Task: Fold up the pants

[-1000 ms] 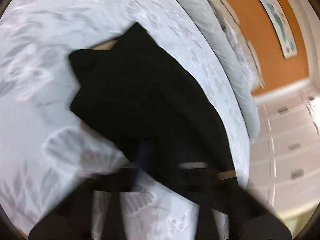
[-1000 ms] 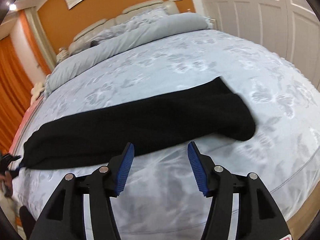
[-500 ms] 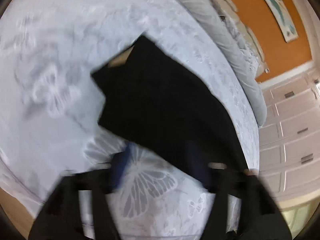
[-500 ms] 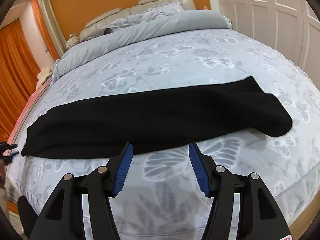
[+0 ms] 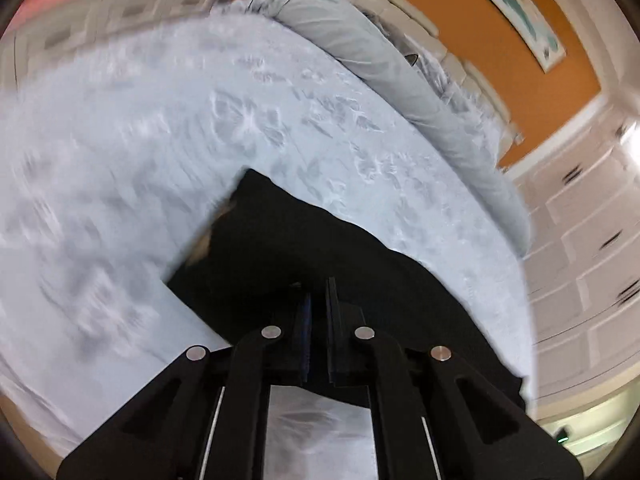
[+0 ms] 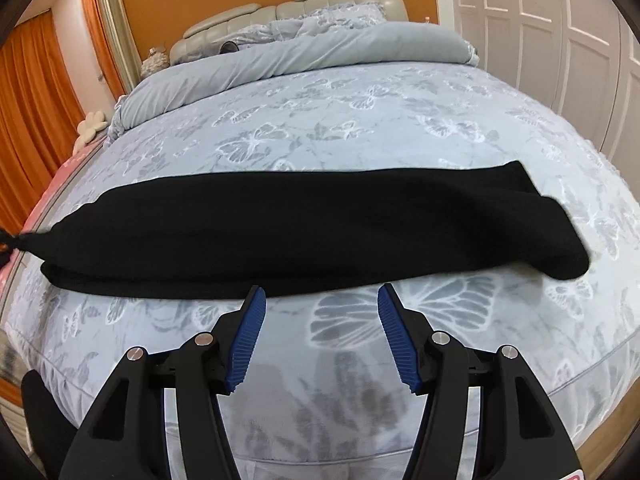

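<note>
Pants, black, lay stretched l-to-r across the near part of the bed, on a pale blue cover w/ butterfly print. At the far left, in the right wrist view, the pants' left end was bunched to a point at the frame edge and lifted off the cover. Left claw, per its own view, was clamped on that end: jaws had just swung open and closed again, pads nearly together w/ black cloth around them. Left view was blurred. A bit of tan lining showed at the cloth's far edge there.

Mid-scene, the pants' body lay flat, near edge doubled over. Right claw hung just near of that edge, above the cover, jaws apart, blue pads holding nothing, not touching the cloth.

Right end of the pants rested flat, rounded, short of the bed's right side. Far off: rolled grey duvet, padded headboard, orange wall; white cupboard doors at right.
</note>
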Tool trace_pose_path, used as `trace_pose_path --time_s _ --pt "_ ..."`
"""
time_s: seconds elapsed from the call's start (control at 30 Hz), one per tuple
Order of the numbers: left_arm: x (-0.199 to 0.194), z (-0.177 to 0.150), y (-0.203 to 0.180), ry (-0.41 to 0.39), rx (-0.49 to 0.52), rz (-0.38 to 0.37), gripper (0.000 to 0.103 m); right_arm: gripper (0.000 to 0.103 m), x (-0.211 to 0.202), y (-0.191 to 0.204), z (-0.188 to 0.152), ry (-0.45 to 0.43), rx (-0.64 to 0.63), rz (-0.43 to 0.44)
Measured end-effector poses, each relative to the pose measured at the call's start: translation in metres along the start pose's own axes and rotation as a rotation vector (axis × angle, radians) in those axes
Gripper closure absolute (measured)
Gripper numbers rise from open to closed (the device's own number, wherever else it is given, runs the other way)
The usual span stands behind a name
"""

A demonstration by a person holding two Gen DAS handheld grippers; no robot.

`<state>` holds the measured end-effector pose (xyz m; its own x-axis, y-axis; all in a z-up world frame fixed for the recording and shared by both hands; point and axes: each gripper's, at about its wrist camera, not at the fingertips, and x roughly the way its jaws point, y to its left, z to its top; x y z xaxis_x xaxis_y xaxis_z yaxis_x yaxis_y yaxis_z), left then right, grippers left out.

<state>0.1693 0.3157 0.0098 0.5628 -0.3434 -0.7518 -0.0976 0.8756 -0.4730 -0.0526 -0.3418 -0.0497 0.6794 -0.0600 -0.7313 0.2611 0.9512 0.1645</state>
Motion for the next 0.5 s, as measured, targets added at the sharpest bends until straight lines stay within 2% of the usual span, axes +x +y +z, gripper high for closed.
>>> trace_pose_path --time_s 0.07,0.13,0.2,0.27,0.3,0.33,0.4,0.5 --pt "0.029 -0.009 0.019 0.111 -0.023 0.088 0.097 0.045 0.005 -0.01 0.0 0.02 0.046 0.007" --pt "0.051 -0.025 0.03 0.173 -0.043 0.148 0.096 0.045 0.008 -0.028 0.001 0.041 0.121 0.021" --pt "0.046 -0.044 0.027 0.13 -0.062 0.131 0.091 0.044 0.004 -0.047 0.006 0.041 0.142 -0.035" --pt "0.032 -0.056 0.016 0.074 -0.051 0.151 0.083 0.036 -0.001 -0.068 0.012 0.041 0.129 -0.119" --pt "0.025 -0.061 0.007 0.052 -0.032 0.169 0.072 0.033 -0.001 -0.088 0.018 0.034 0.13 -0.155" --pt "0.015 -0.07 -0.005 0.017 -0.004 0.194 0.051 0.033 0.002 -0.101 0.023 0.038 0.134 -0.164" --pt "0.006 -0.081 -0.028 -0.027 0.044 0.236 0.031 0.033 0.013 -0.131 0.036 0.054 0.141 -0.194" --pt "-0.008 -0.098 -0.066 -0.073 0.13 0.231 0.03 0.033 0.036 -0.165 0.057 0.076 0.146 -0.174"
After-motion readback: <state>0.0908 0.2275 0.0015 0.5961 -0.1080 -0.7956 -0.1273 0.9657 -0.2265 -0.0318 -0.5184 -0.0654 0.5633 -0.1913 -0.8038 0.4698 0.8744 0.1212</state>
